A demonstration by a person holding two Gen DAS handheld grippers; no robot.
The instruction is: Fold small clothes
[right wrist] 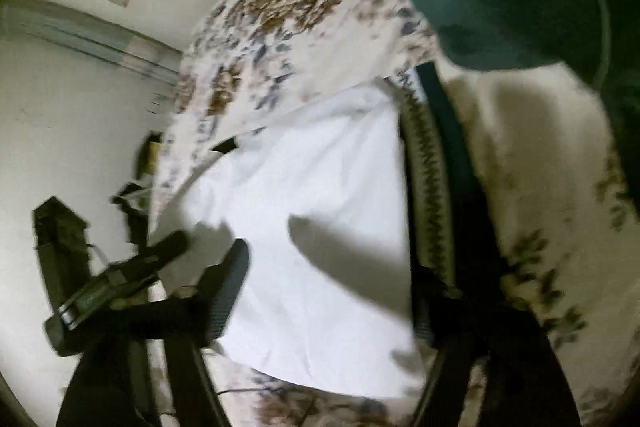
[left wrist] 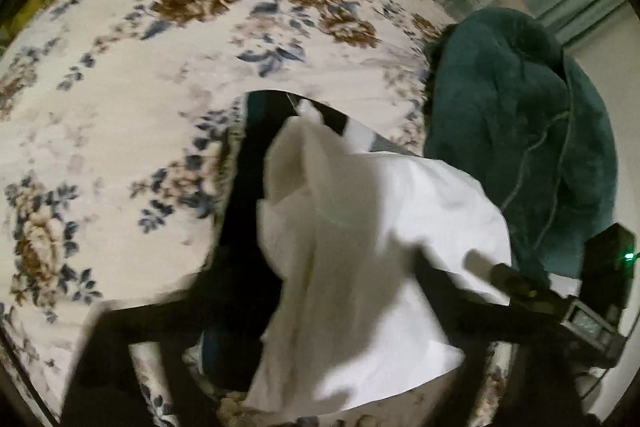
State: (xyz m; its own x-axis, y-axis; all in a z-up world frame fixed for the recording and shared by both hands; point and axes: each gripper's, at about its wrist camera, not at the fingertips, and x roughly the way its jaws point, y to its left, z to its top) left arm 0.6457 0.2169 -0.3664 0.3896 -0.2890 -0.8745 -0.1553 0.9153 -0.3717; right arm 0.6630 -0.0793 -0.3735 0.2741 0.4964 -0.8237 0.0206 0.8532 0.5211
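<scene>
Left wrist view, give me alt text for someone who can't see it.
A white cloth garment with black trim lies bunched on a floral-print bedsheet, filling the space between the left gripper's two dark fingers. A dark green fleecy blanket is heaped to the right, and the right gripper enters at the lower right, blurred.

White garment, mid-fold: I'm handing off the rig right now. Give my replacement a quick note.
Left hand-held gripper: the white garment drapes over its tips, so its grip is unclear.
Right hand-held gripper: jaws open, straddling the garment.
The garment sits bunched on the floral bedsheet, with a green blanket beside it.
Done: no neat fold visible yet.
Left: probably flatten it, fold it and set it aside.
</scene>
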